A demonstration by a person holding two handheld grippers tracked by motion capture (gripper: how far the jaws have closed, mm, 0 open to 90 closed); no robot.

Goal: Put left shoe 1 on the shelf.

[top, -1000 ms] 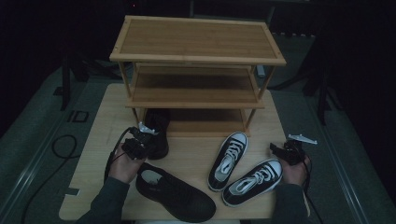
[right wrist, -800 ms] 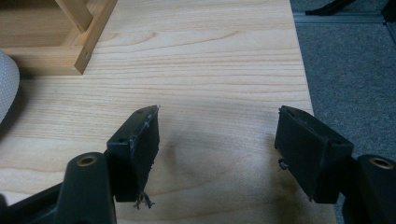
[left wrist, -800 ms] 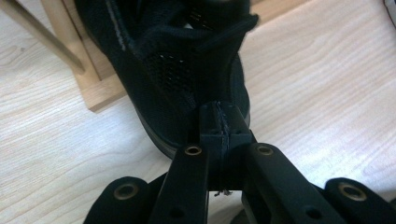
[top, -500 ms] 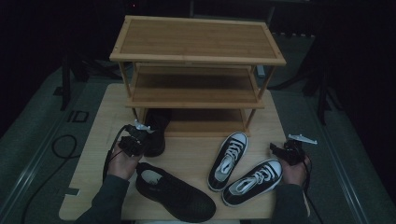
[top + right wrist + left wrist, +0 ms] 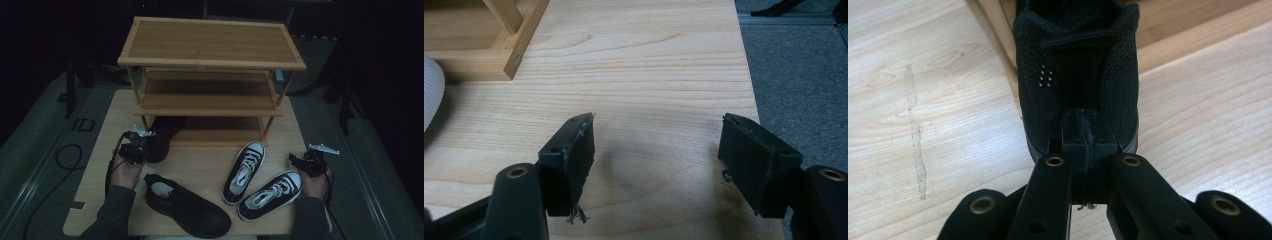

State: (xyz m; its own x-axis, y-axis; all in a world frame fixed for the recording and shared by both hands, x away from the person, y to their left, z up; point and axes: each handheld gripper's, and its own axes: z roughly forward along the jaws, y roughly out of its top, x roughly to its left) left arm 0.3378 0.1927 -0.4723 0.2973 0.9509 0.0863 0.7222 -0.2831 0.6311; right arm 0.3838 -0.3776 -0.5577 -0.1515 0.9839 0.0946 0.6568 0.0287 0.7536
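Black knit shoe, heel in your left gripper, toe under the rack

Your left gripper point(image 5: 141, 141) is clenched on the heel of the black knit shoe point(image 5: 162, 137). In the left gripper view the two pads are pressed almost together over the back edge of the heel, with the shoe point(image 5: 1078, 75) running straight away from the jaws toward 12 o'clock. The shoe's long axis lies along the gripper's own line. Seen from the high view, the heel sits toward 7 o'clock and the toe points toward 1 o'clock, its front end tucked under the lowest shelf of the wooden shoe rack point(image 5: 210, 50), just inside the rack's front left leg. The sole looks flat on the table point(image 5: 200, 165), though the far end is in shadow.

The shoe is all black: a woven mesh upper, a small cluster of pale dots on the left side of the heel, a flat pull strip across the collar, and a dark sole rim below.

Its partner, the second black shoe point(image 5: 187, 206), lies at 6 o'clock of the table, toe toward 4 o'clock, well apart from the held one. Two black-and-white sneakers point(image 5: 260, 182) lie side by side at 4 o'clock.

Your right gripper point(image 5: 306, 163) rests by the table's right edge, released, jaws wide apart over bare wood in the right gripper view point(image 5: 654, 165).
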